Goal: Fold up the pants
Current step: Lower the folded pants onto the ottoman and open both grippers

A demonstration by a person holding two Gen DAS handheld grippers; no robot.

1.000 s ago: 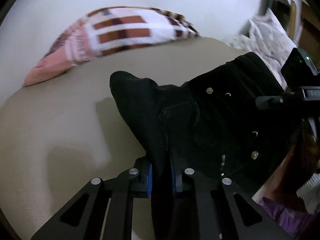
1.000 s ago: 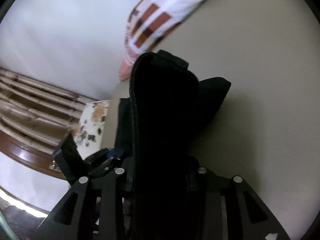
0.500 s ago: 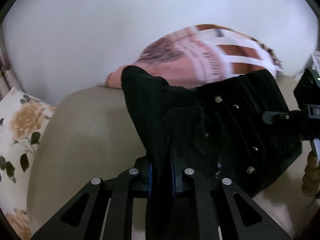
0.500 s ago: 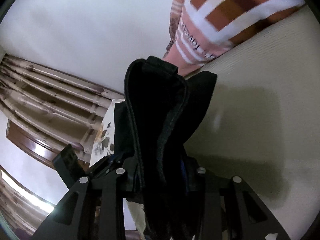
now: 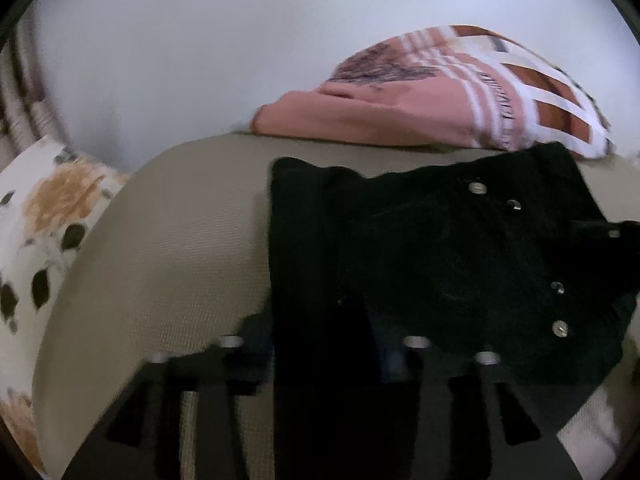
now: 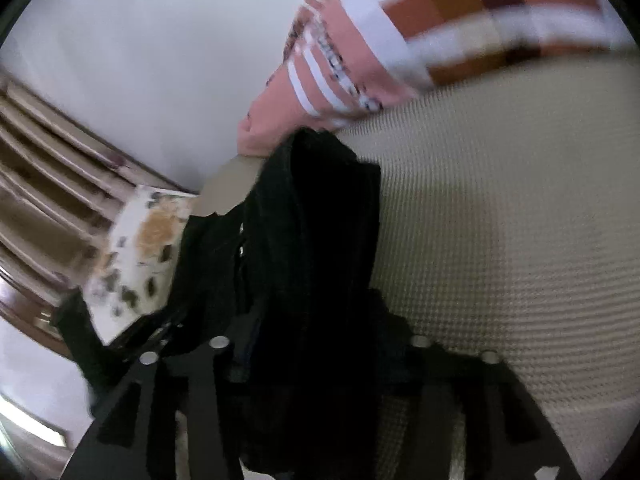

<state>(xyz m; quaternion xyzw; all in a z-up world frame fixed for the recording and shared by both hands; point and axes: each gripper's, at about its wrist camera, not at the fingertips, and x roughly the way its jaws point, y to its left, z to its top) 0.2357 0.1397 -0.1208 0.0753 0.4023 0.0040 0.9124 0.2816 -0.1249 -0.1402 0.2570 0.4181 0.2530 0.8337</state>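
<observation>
Item 1 — black pants (image 5: 420,264): a folded bundle lying on the beige woven bed surface (image 5: 168,248), near its far edge. Metal buttons and rivets (image 5: 476,188) show on the upper face in the left wrist view. The far end of the bundle lies just in front of the pink striped blanket (image 5: 400,112), seemingly touching its lower edge at the right. In the right wrist view the same pants (image 6: 312,248) stand as a dark ridge running away from the camera toward the blanket (image 6: 360,60).

Item 2 — left gripper (image 5: 324,364): jaws opening, the black fingers spread to either side of a fold of the pants. The cloth lies between them; the left finger (image 5: 240,364) stands clear of the fabric edge, with beige surface showing beside it. Blurred; contact on the right side cannot be told.

Item 3 — right gripper (image 6: 320,360): jaws opening, with the thick edge of the pants between them. Black on black, so whether the pads still touch the cloth cannot be told.

Item 4 — surroundings: floral pillow (image 5: 36,240) at the left end of the bed, white wall (image 5: 200,60) behind, brown slatted headboard (image 6: 48,152) seen beyond the pillow (image 6: 140,256) from the right wrist
</observation>
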